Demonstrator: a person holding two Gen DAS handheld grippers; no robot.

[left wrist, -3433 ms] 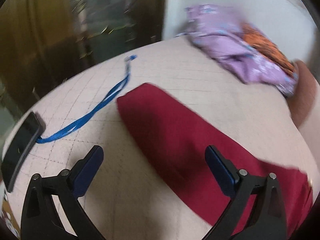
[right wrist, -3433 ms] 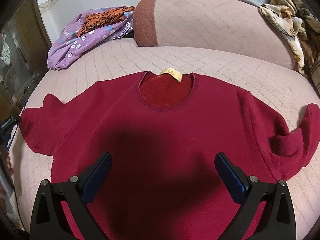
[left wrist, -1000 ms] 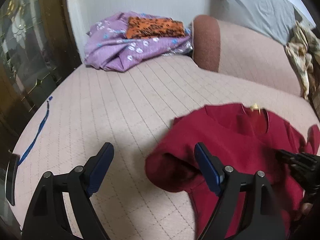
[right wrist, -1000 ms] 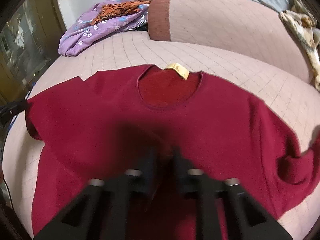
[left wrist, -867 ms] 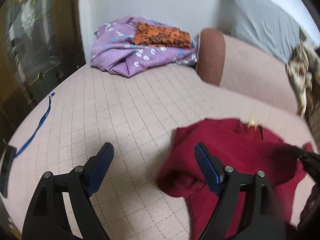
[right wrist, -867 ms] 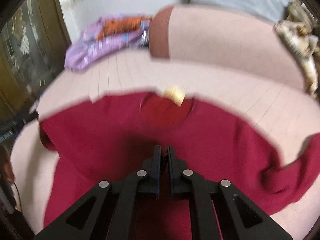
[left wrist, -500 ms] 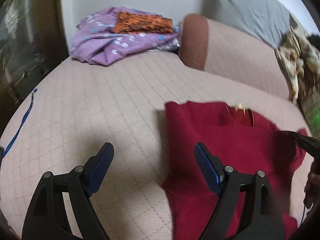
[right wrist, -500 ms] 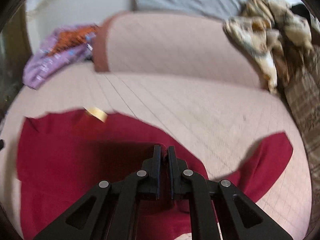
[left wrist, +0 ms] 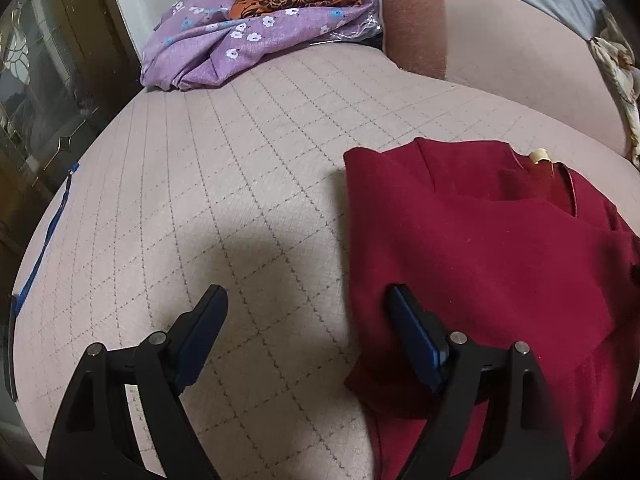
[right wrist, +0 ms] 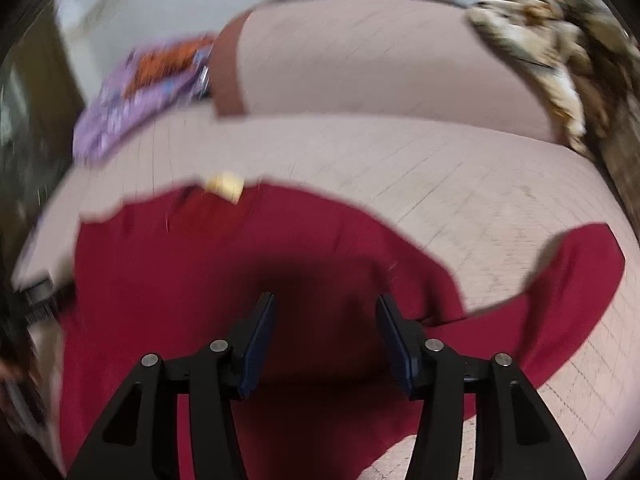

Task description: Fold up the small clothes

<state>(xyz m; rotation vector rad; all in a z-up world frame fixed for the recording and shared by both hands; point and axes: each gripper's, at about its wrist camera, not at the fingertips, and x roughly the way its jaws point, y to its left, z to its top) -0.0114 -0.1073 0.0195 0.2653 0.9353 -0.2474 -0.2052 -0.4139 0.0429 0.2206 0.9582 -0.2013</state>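
A dark red sweater lies on the pink quilted bed, its left side folded over the body, a yellow neck label at the collar. My left gripper is open and empty, its right finger over the sweater's folded left edge. In the right wrist view, which is blurred, the sweater fills the lower middle and its right sleeve lies spread out to the right. My right gripper is open and empty above the sweater's body.
A purple flowered cloth with an orange garment on it lies at the far left of the bed. A pink bolster runs along the back, with a patterned cloth at its right end. A blue strap lies at the left edge.
The sweater's left sleeve and side have been folded over its body. My right gripper was shut and has opened. It has swung towards the right sleeve.
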